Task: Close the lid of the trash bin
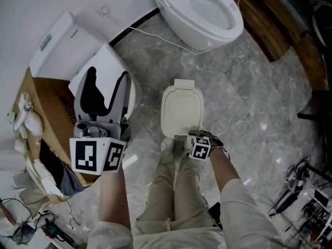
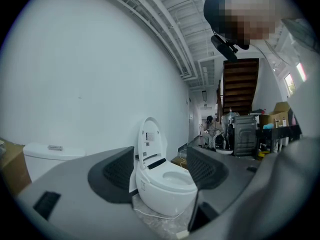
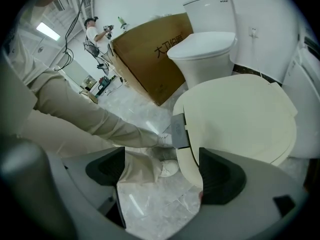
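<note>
The cream trash bin (image 1: 181,110) stands on the marble floor in front of the person's feet, its lid (image 3: 240,116) lying flat on top. A grey tab (image 3: 179,130) sticks out at its front edge. My right gripper (image 1: 188,139) points steeply down at that front edge; in the right gripper view it (image 3: 160,171) stands open, with the bin's front rim just inside the right pad (image 3: 220,176). My left gripper (image 1: 107,87) is held higher at the left, open; in the left gripper view it (image 2: 160,171) points level at a toilet with nothing between its jaws.
An open white toilet (image 1: 207,12) stands beyond the bin, with a cable (image 1: 155,38) on the floor. A second toilet (image 1: 67,35) and a cardboard box (image 1: 46,102) are at the left. Wooden steps (image 1: 270,14) are at the top right, tools (image 1: 301,191) at the lower right.
</note>
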